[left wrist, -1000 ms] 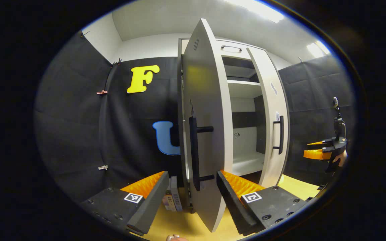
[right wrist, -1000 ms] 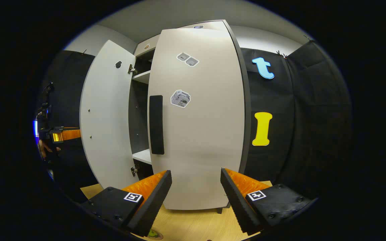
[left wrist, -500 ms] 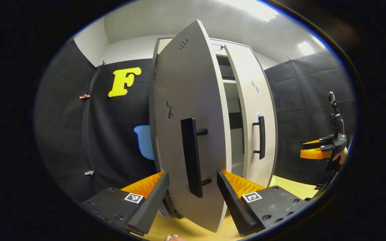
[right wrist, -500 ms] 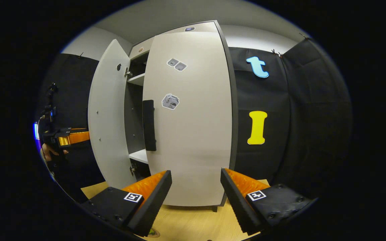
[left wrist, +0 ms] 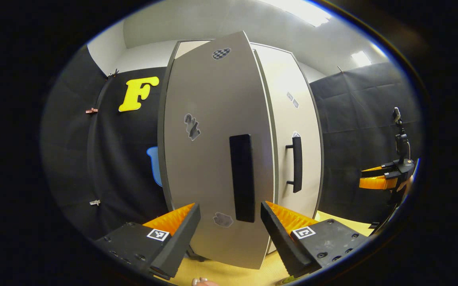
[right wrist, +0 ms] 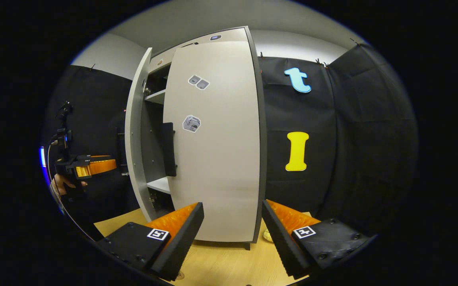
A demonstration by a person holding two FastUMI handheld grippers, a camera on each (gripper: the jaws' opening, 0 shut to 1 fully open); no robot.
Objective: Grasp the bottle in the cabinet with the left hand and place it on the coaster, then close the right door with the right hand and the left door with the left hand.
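The right door [right wrist: 217, 139] sits flush on the cabinet, so that step looks done. The left door [left wrist: 217, 151] is not yet shut: in the right gripper view it stands ajar with a dark gap and a shelf [right wrist: 158, 184] visible between the doors. The left gripper [left wrist: 229, 234] has its jaws spread wide and empty, just before the door's black handle [left wrist: 241, 178]. The right gripper [right wrist: 233, 234] is likewise spread and empty, over the wooden bench [right wrist: 221, 262]. I cannot make out the bottle or coaster.

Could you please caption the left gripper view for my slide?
Open left gripper faces the nearly closed grey left cabinet door and its black handle.
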